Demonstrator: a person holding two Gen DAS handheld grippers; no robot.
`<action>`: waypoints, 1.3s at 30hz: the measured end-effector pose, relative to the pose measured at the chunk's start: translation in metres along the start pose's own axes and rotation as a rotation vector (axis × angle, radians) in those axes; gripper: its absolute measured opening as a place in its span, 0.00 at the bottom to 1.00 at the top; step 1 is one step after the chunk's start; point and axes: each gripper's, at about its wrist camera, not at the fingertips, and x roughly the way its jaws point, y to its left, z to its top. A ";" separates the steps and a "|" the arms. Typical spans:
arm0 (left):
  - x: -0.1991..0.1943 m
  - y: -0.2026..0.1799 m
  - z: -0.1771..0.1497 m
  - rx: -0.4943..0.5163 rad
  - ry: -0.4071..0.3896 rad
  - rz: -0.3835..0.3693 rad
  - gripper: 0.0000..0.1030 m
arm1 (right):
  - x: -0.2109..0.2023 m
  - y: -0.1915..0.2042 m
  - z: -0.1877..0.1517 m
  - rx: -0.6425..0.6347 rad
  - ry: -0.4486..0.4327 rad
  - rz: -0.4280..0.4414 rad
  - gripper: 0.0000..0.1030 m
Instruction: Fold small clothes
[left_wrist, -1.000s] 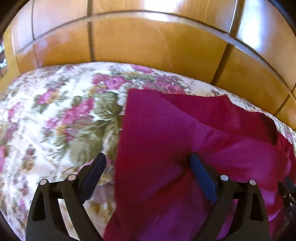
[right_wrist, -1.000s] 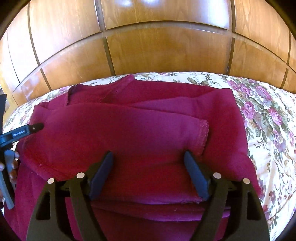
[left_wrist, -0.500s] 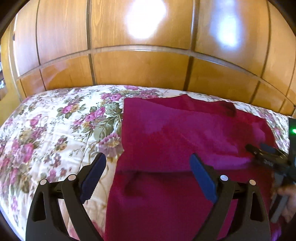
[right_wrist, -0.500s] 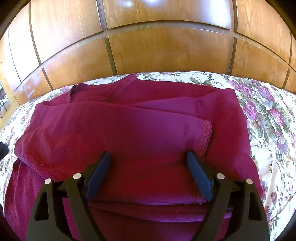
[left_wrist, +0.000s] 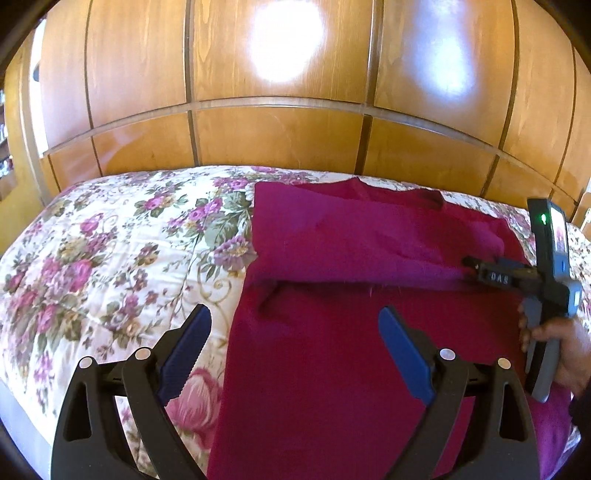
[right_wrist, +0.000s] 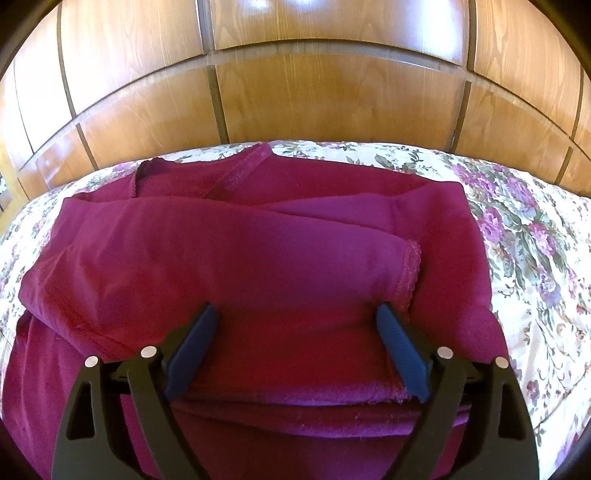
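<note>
A magenta garment (right_wrist: 258, 258) lies partly folded on the floral bedspread (left_wrist: 110, 251), one sleeve laid across its body with the cuff hem (right_wrist: 408, 273) at the right. My right gripper (right_wrist: 295, 308) hovers low over the garment's near fold. Its jaws are opening and the cloth lies under them, not pinched. My left gripper (left_wrist: 294, 312) is open above the left edge of the garment (left_wrist: 332, 362), holding nothing. In the left wrist view the right gripper (left_wrist: 476, 266) reaches in from the right, held by a hand (left_wrist: 565, 347).
A glossy wooden panelled headboard (left_wrist: 277, 140) rises right behind the bed. Bare floral bedspread stretches to the left of the garment and also to its right (right_wrist: 535, 240). The bed's near left edge (left_wrist: 22, 413) shows in the left wrist view.
My left gripper has drawn back and up from the cloth, and the lifted left flap now lies flat across the garment. The right gripper's jaws have widened a little; it has stayed in place.
</note>
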 end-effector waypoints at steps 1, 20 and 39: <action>-0.002 0.001 -0.003 0.003 0.000 0.001 0.89 | -0.003 0.001 -0.001 0.005 0.007 0.005 0.98; -0.014 0.040 -0.086 -0.049 0.165 -0.019 0.88 | -0.106 -0.048 -0.117 0.120 0.118 0.003 0.98; -0.061 0.059 -0.127 -0.085 0.309 -0.323 0.08 | -0.196 -0.052 -0.202 0.129 0.240 0.262 0.09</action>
